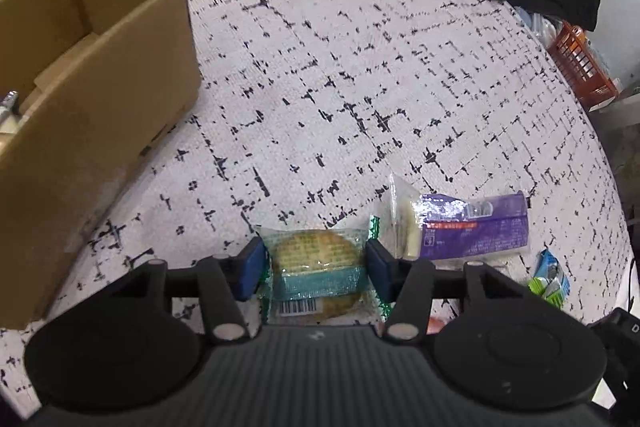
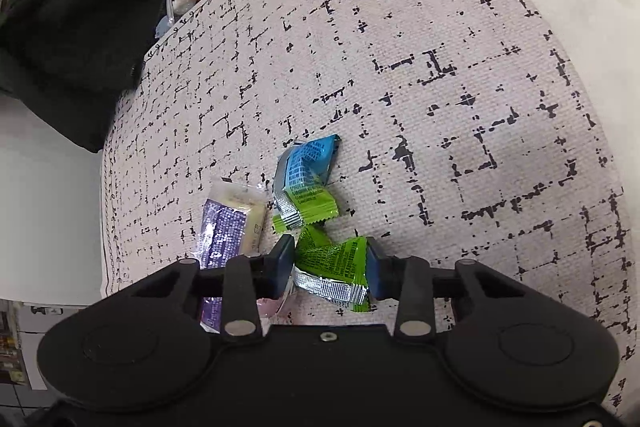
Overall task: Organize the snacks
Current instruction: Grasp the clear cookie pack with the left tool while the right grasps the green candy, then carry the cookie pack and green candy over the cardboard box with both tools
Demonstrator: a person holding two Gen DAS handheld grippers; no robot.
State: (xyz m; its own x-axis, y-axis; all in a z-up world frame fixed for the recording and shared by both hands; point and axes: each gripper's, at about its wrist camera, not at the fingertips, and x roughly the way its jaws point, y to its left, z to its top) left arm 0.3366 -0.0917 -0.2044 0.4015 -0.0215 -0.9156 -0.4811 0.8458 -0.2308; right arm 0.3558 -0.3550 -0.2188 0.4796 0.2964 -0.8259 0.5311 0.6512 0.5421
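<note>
A: On the white cloth with the black broken-grid pattern (image 1: 360, 75), we have both tools down among the snacks. Our left gripper (image 1: 316, 267) has its blue pads pressed on either side of the round biscuit in a clear wrapper with a teal band (image 1: 314, 267), so we judge it held.

B: And our right gripper (image 2: 330, 263) is closed in on the crumpled green foil packet (image 2: 336, 261); the pads touch both its sides, though we cannot say whether it is off the cloth.

A: Where do they go? The open brown cardboard box (image 1: 100, 75) stands at the far left in the left wrist view, well apart from the biscuit.

B: That seems the likely place. Something pale with a metal tip shows inside it at the edge of the picture, too cut off to name, so perhaps one item is in already.

A: What is left outside, then?

B: The purple and clear packet with a pale bar inside (image 2: 230, 227) lies just left of the right gripper, and the blue and green foil packet (image 2: 306, 179) lies just beyond the green one, touching it or nearly. A bit of pink shows under the right gripper's left finger, too hidden to identify.

A: So we judge the job early: two snacks gripped, at least two lying loose.
</note>
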